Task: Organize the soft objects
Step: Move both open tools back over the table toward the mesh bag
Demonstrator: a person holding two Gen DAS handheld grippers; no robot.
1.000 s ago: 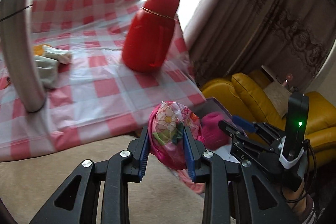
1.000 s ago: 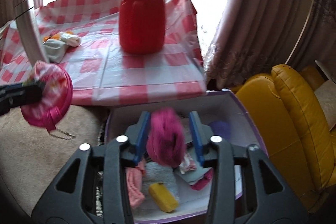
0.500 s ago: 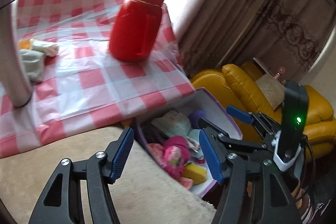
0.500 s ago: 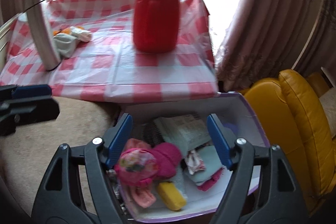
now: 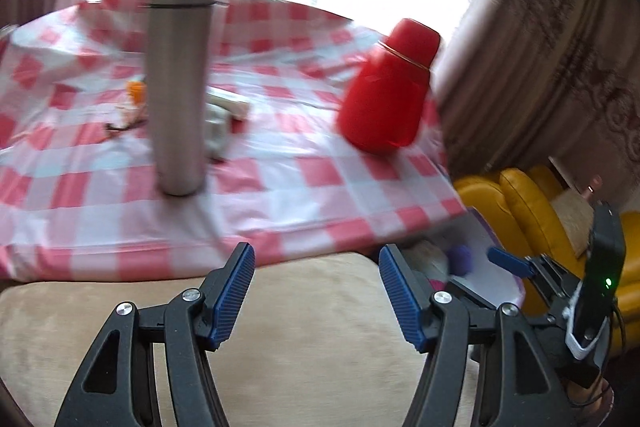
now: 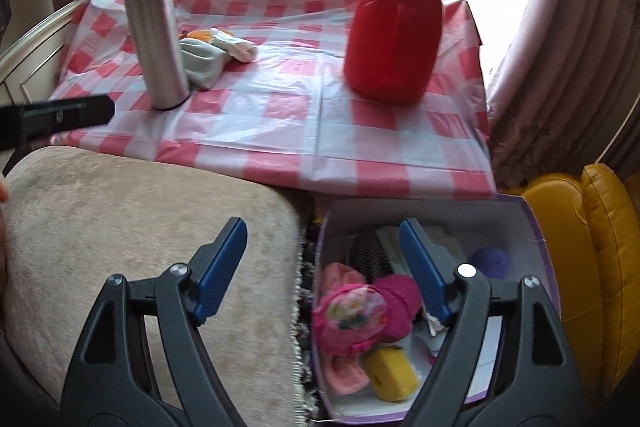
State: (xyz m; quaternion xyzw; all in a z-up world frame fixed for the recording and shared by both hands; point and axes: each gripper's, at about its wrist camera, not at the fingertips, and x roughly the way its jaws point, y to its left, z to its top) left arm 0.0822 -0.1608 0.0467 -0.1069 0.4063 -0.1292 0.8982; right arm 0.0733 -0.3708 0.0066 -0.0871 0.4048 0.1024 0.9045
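Observation:
A purple-rimmed box [image 6: 420, 211] on the floor holds a floral pink pouch [image 6: 352, 311], a magenta knit piece [image 6: 400, 303], a yellow sponge [image 6: 390, 371], a purple ball [image 6: 490, 261] and other soft items. My right gripper [image 6: 322, 239] hangs above the box's left edge, jaws opening, with nothing between them. My left gripper [image 5: 316, 267] is open and empty over a beige cushion [image 5: 300, 347], facing the checked table [image 5: 280, 195]. Pale socks [image 6: 212, 55] and an orange item [image 6: 200, 35] lie on the table behind a steel flask [image 6: 154, 35].
A red jug [image 6: 394, 23] stands on the table's right side. A yellow armchair [image 6: 600, 247] sits right of the box, with curtains behind it. The box [image 5: 500, 279] lies between the cushion and the armchair, below the table edge.
The left gripper let go of the floral pouch, which now lies in the box, and swung left toward the table. The right gripper released the magenta piece into the box and widened.

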